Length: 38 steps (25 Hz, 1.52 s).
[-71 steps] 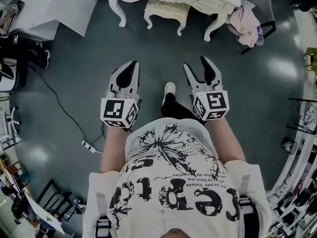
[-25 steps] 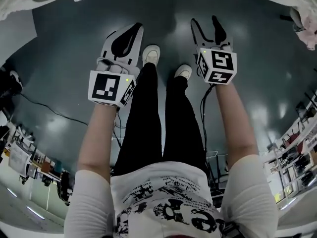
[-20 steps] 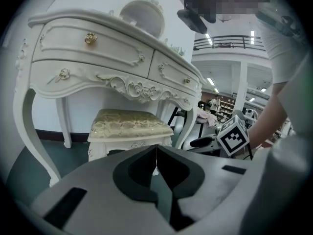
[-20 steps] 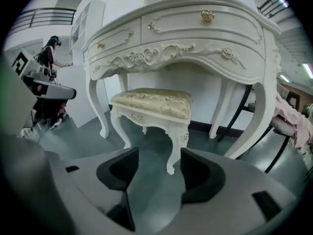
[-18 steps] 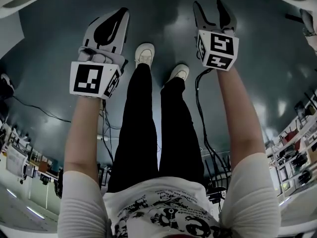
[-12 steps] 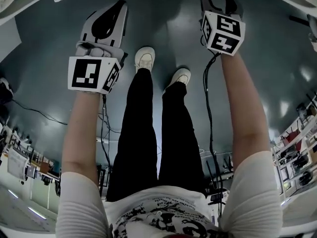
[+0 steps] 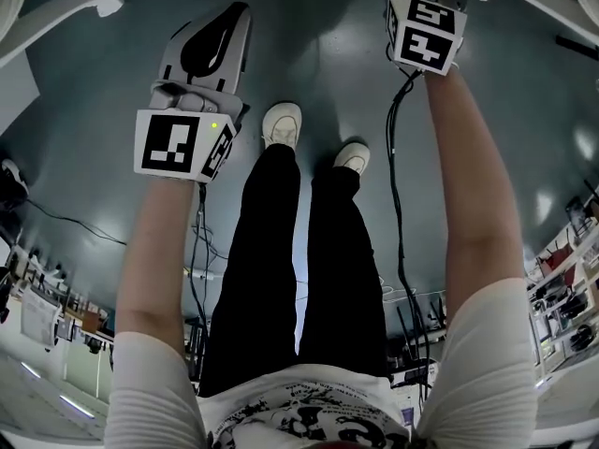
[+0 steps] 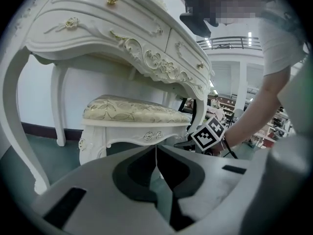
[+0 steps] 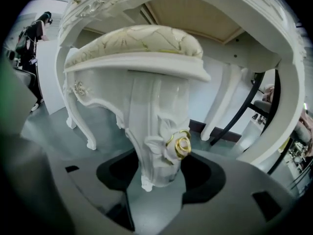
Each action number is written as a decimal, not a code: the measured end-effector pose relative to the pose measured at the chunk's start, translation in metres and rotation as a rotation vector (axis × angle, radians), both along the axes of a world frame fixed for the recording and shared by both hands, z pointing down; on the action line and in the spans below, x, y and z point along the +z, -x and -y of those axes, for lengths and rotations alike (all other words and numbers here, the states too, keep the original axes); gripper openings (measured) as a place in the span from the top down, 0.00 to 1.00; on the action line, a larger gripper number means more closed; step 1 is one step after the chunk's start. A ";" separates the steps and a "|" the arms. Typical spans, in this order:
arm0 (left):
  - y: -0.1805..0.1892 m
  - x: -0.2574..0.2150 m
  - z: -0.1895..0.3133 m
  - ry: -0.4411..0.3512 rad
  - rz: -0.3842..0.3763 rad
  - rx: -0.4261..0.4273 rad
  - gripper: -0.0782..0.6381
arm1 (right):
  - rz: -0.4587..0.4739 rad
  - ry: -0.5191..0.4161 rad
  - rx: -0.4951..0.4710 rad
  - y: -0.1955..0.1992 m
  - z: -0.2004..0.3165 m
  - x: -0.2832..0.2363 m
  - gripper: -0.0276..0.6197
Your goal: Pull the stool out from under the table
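Grey floor (image 9: 54, 126) runs beneath the table (image 8: 98, 28), with the stool (image 8: 134, 114) tucked under it. The right gripper (image 9: 159, 177) gapes around a stool leg (image 9: 156, 131); the left gripper (image 8: 156, 153) is pinched together, empty. Best to clamp squarely, then draw back low and straight.

floor (image 7: 103, 185): dark teal, glossy, pale light patches | wall (image 8: 34, 97): white, dark baseboard (image 8: 41, 129) | desk (image 8: 122, 33): white, carved, gilt trim | cables (image 7: 70, 221): black, loose on floor | far hall: ceiling lights (image 8: 252, 34) | room edge: cluttered shelves (image 7: 562, 297)
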<state>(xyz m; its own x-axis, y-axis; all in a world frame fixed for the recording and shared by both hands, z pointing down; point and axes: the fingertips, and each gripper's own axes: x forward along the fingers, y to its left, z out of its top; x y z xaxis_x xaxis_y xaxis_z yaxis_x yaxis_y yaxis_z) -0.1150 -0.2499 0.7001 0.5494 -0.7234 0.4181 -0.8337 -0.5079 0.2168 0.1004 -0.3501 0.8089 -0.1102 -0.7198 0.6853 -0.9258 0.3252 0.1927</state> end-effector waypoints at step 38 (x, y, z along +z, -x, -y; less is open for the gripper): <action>-0.032 -0.013 -0.117 -0.006 -0.007 -0.006 0.86 | 0.036 0.084 -0.108 -0.008 -0.107 0.008 0.56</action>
